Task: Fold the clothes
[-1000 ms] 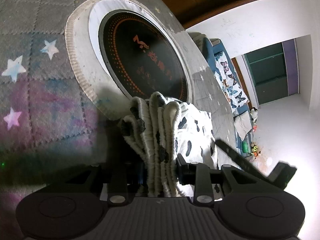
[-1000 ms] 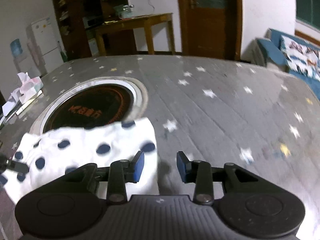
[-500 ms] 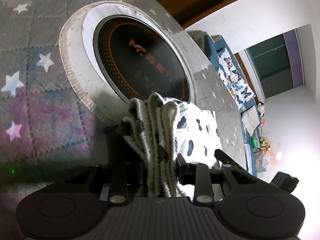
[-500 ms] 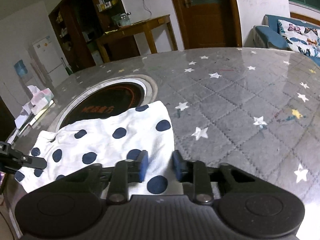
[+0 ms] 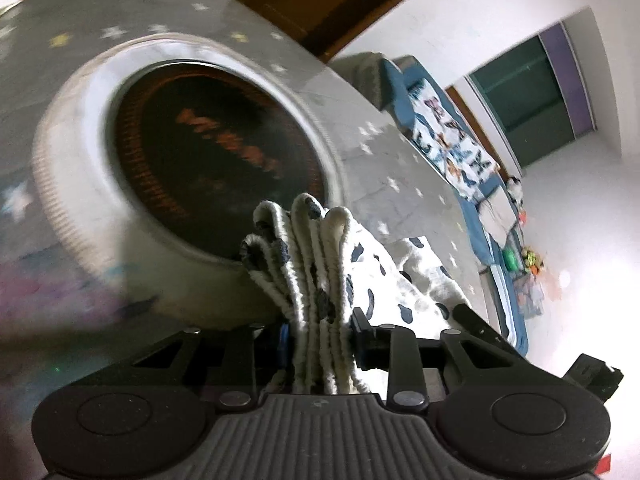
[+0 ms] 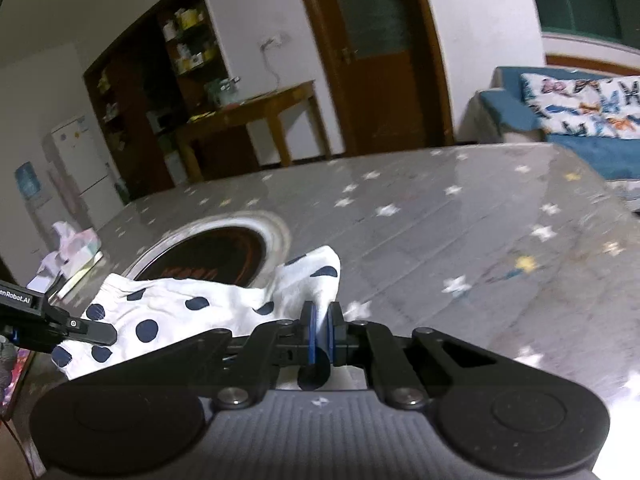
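1. Nearest, the left tool (image 5: pixel 318 340) is pinching a thick bunch of the polka-dot garment (image 5: pixel 316 272), several ribbed layers stacked upright between its pads, probably gathered so one end moves as a single bundle
2. Likewise the right tool (image 6: pixel 320 330) is pressed together on a thin peak of the same garment (image 6: pixel 180 316), a corner lifted off the worktop (image 6: pixel 460 232)
3. Between the two grips the cloth sags and rests on the worktop just in front of the round cooker inset (image 6: pixel 216 254), its far edge overlapping the inset's pale rim; holding both ends likely lets the person carry one side over the other for a fold
4. Left of the inset lies a tissue pack (image 6: pixel 76 246)
5. Well beyond the inset stand a wooden side table (image 6: pixel 248 120), a door (image 6: pixel 372 52) and a blue sofa (image 6: pixel 580 136)
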A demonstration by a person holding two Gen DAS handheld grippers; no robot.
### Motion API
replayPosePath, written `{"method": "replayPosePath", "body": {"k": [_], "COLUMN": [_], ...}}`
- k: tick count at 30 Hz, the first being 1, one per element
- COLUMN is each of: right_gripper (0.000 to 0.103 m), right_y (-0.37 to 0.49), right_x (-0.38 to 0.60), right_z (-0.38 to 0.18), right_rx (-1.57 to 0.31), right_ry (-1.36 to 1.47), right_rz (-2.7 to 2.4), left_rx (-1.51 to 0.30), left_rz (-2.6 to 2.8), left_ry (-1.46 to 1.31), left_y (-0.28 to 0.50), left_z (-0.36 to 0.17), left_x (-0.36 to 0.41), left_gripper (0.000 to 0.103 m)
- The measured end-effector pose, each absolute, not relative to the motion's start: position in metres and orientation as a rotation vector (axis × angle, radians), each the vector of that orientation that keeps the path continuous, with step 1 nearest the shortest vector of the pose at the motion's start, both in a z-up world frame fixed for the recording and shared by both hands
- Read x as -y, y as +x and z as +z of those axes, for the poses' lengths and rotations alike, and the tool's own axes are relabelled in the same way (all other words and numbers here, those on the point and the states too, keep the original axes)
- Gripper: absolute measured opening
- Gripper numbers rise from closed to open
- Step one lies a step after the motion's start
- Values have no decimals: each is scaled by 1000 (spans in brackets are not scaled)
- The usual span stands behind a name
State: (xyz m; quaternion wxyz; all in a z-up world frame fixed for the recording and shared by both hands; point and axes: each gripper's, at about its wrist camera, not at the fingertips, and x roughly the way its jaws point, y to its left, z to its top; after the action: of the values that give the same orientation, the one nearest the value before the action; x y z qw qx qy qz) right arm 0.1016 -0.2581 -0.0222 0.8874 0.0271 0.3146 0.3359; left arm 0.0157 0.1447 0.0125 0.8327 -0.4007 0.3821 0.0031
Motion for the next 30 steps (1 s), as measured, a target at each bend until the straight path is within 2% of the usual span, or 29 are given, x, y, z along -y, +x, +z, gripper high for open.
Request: {"method": "replayPosePath", "body": {"k": [15, 30], "right_gripper": [5, 6], "right_y": [150, 199], "right_x": [341, 381], "right_z": [10, -41], "right_rx": [-558, -648], "right_ry": [70, 95], "right_rz": [440, 282], "left_rx": [-853, -952], "left_rz": [-157, -201], "left_ry": [-725, -637], "left_y": [131, 184], "left_z": [37, 2], "left_x": [-50, 2], "left_gripper": [31, 33]}}
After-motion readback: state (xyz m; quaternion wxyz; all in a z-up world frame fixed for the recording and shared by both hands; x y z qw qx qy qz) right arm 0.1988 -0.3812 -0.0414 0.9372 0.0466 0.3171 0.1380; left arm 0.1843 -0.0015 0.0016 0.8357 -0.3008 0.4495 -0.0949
